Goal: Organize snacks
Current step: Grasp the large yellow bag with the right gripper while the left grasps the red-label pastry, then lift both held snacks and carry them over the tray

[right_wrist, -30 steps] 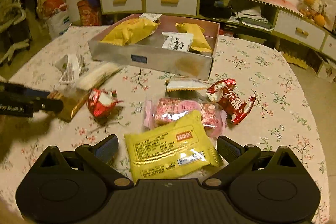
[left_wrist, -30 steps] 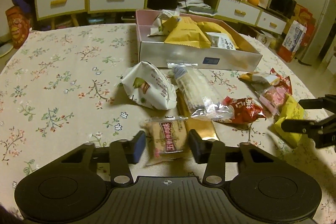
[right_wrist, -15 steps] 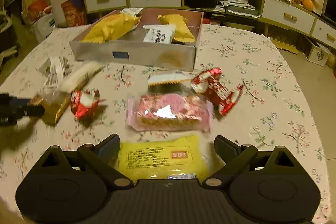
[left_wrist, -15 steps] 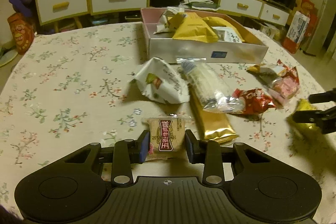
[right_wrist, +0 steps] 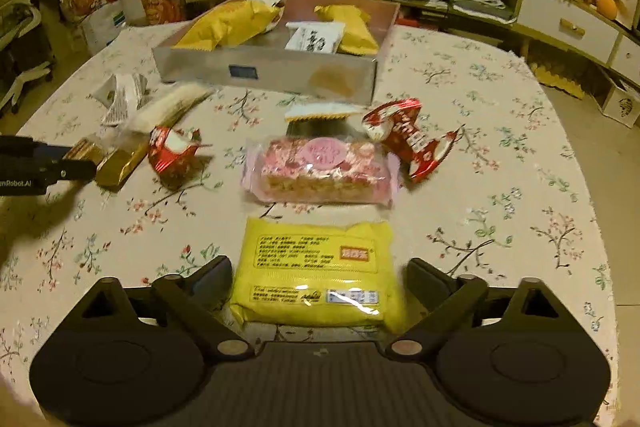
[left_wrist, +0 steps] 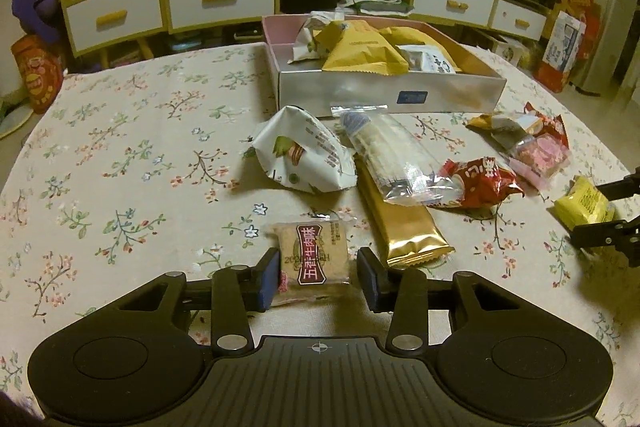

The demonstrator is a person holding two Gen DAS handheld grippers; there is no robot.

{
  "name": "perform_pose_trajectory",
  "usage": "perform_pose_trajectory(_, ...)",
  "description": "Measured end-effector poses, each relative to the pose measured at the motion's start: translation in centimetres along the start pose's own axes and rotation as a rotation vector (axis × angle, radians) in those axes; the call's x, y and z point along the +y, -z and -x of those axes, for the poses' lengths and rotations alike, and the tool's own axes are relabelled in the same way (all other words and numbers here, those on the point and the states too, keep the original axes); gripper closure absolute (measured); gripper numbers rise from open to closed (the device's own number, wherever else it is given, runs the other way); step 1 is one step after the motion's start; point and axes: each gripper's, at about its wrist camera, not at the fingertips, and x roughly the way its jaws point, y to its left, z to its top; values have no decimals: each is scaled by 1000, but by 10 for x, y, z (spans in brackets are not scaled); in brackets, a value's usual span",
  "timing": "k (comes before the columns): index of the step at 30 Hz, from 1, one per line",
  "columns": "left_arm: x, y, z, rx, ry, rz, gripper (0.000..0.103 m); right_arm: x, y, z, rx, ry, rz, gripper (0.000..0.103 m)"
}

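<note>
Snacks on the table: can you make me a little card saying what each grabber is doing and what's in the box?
Left gripper: jaws just opening, brown biscuit packet between them
Right gripper: jaws just closing around yellow packet, not squeezing yet
Silver box: yellow bags, white packet inside
Loose on tablecloth: pink packet, gold bar, red wrappers

**Readable text on the snacks and gripper**

The small biscuit packet (left_wrist: 314,259) carries a dark red label reading 五香牛肉味. The red wrapper (left_wrist: 480,181) shows white characters, too warped to read. In the right wrist view, the left gripper (right_wrist: 44,163) bears the white lettering "nRobot.AI", cut off at the edge. The print on the yellow packet (right_wrist: 316,269) is too small to read.
</note>
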Motion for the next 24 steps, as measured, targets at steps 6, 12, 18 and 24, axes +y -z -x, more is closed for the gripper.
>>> perform_pose_trajectory(6,0,-1,1,3,-8,3,71,5,0,0,-7,-2,29,53)
perform_pose_trajectory(12,2,-2,2,2,0,17,71,8,1,3,-19,-3,62,60)
perform_pose_trajectory(18,5,-8,11,-26,14,29,71,4,-4,9,-45,-7,39,61)
perform_pose_trajectory(24,4,-18,23,-56,28,35,71,-1,-14,14,-78,-4,6,61)
